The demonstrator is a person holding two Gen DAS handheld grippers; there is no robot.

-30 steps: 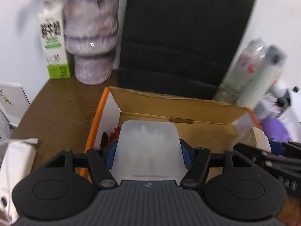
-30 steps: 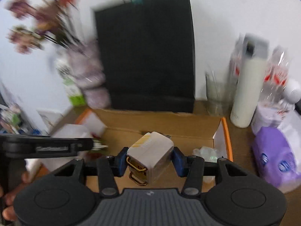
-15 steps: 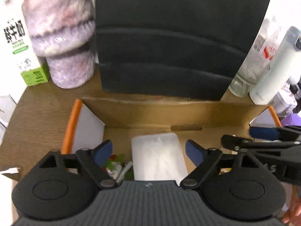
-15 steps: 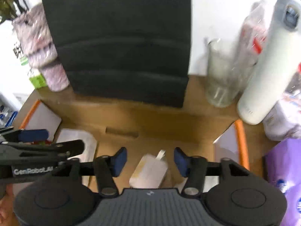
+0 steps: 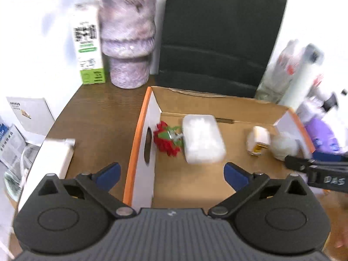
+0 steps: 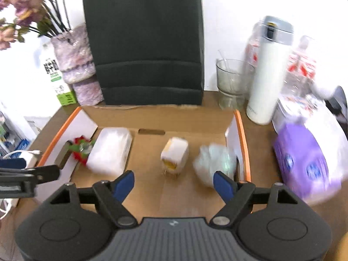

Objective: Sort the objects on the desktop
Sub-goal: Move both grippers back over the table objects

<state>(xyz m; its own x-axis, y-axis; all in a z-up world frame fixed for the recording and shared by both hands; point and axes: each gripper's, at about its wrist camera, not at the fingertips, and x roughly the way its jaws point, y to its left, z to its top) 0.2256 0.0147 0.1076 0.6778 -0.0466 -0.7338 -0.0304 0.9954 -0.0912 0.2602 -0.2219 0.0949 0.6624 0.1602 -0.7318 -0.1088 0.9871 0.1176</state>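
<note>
Both tongs are spread wide and empty. The left gripper (image 5: 171, 173), with blue pads on black linkages, hangs above the near left wall of the open cardboard box with orange-edged white flaps (image 5: 139, 134); the right gripper (image 6: 174, 183) hangs over the box's near edge, its jaws equally apart.

Four things lie on the box's brown corrugated floor. In the right wrist view, the frosted translucent plastic case with rounded corners (image 6: 109, 150) lies flat at about 10 o'clock from the gripper, and the red and green crinkly foil trinket (image 6: 81, 150) sits just beside its left end, against the left flap. At 12 o'clock lies the small white blocky adapter with a yellow face and brass-coloured prongs (image 6: 175, 154), apart from the case. At 2 o'clock, the crumpled ball of clear plastic wrap (image 6: 214, 159) rests against the right flap.

In the left wrist view the same case (image 5: 202, 139) is at 12 o'clock, the trinket (image 5: 167, 140) touching its left side, the adapter (image 5: 258, 140) and wrap (image 5: 283, 145) at 2 o'clock.

Behind the box stand a matte black ribbed paper bag (image 6: 145, 41), a mottled purple glazed vase (image 5: 127, 43), a white and green milk carton (image 5: 88, 45), a clear glass cup (image 6: 232, 82) and a smooth white cylindrical flask (image 6: 267, 76). A purple soft tissue pack (image 6: 302, 163) lies at 3 o'clock on the wood-grain table (image 5: 100, 119).
</note>
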